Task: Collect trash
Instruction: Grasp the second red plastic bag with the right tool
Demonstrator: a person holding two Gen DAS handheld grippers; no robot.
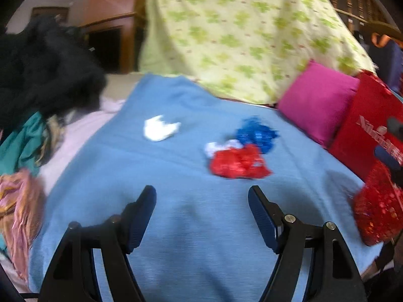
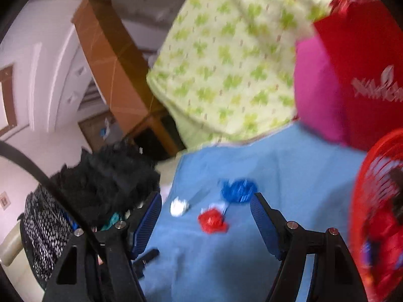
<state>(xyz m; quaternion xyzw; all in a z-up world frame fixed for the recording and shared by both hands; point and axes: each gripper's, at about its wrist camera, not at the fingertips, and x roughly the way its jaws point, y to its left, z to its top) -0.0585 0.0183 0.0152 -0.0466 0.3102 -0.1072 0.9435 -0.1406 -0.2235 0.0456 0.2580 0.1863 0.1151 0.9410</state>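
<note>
On a blue blanket [image 1: 176,221] lie a crumpled white paper [image 1: 160,128], a crumpled blue wrapper [image 1: 257,132] and a crumpled red wrapper [image 1: 238,162] with a bit of white beside it. My left gripper [image 1: 201,196] is open and empty, low over the blanket, short of the red wrapper. My right gripper [image 2: 205,203] is open and empty, higher up; the white paper [image 2: 178,207], the red wrapper [image 2: 212,220] and the blue wrapper [image 2: 238,190] show between its fingers. A red mesh basket [image 2: 372,201] holding red trash stands at the right; it also shows in the left wrist view [image 1: 377,211].
A green-patterned pillow [image 1: 239,37], a magenta cushion [image 1: 317,103] and a red bag [image 1: 367,130] line the back right. A black furry pile [image 1: 42,70] and mixed clothes [image 1: 22,176] lie at the left. A wooden cabinet [image 2: 110,58] stands behind.
</note>
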